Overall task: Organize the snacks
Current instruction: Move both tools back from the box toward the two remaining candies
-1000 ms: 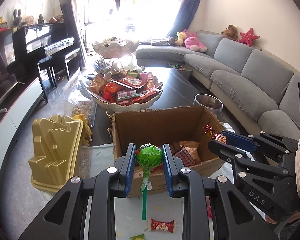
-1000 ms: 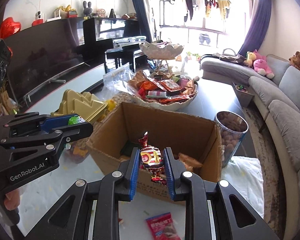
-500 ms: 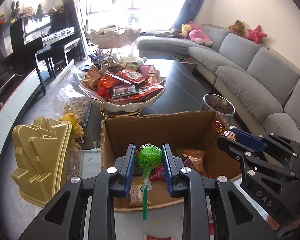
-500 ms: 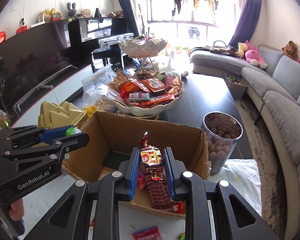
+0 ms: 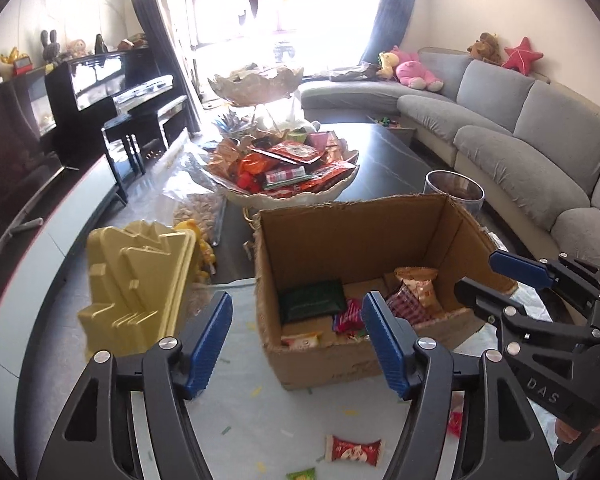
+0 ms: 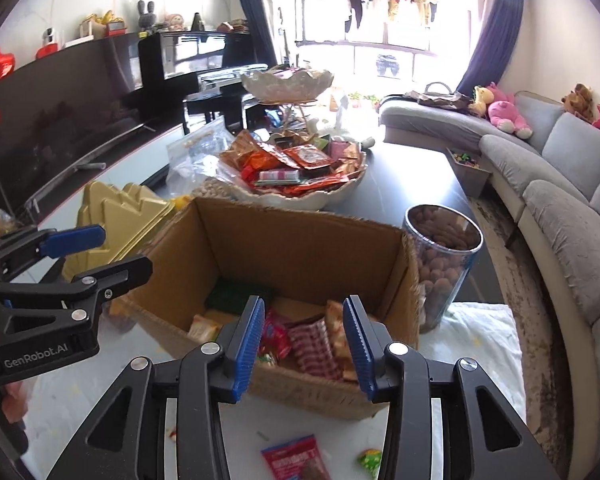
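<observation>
Both claws stand wide and hold nothing. The left claw (image 5: 296,336) sits low in its frame before the cardboard box (image 5: 364,248), and the right claw (image 6: 304,340) hangs over the box's near wall. Snack packets (image 6: 308,340) lie inside the box. A red wrapped candy (image 5: 353,449) lies on the tabletop (image 5: 252,400) at the frame's bottom.

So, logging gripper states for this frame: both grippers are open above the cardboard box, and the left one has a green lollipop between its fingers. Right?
Not quite. The left gripper holds nothing: the left wrist view shows its fingers spread with only the cardboard box between them, no lollipop. The rest stands; the right gripper is open too.
</observation>
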Available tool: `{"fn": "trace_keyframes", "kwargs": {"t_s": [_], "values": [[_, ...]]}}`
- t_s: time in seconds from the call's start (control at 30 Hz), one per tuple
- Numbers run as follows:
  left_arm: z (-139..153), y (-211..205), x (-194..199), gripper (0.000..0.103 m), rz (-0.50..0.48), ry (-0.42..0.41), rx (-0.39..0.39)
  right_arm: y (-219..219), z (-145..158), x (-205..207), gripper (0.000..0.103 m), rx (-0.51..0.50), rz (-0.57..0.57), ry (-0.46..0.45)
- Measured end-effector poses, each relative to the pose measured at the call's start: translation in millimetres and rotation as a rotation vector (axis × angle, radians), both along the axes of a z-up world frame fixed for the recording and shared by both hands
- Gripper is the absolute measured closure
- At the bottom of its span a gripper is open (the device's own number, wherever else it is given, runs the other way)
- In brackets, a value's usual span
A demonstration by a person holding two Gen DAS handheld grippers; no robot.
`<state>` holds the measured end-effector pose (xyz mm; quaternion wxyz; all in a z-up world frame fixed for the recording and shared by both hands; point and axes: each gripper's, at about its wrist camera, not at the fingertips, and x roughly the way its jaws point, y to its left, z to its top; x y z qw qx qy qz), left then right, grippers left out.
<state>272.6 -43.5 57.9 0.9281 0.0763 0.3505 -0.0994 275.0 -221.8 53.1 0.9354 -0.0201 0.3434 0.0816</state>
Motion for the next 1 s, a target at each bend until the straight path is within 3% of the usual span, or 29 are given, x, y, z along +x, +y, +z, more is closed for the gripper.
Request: {"fn": "trace_keyframes", "kwargs": {"t_s": [0.07,0.3,1.0], "values": [[2,2,-9,0.030,0.009,-0.006,0.011,4,0,-11,0.053,0.007,0.020,-0.010],[-15,18,-44,0.026,0.025,0.024,0.051,19,-4,-43,0.047,0.010,0.080,-0.023],[-95,39,-103,0.026,0.045,0.177,0.024,54,-79,-85,0.047,-0.061,0.258,0.131]]}}
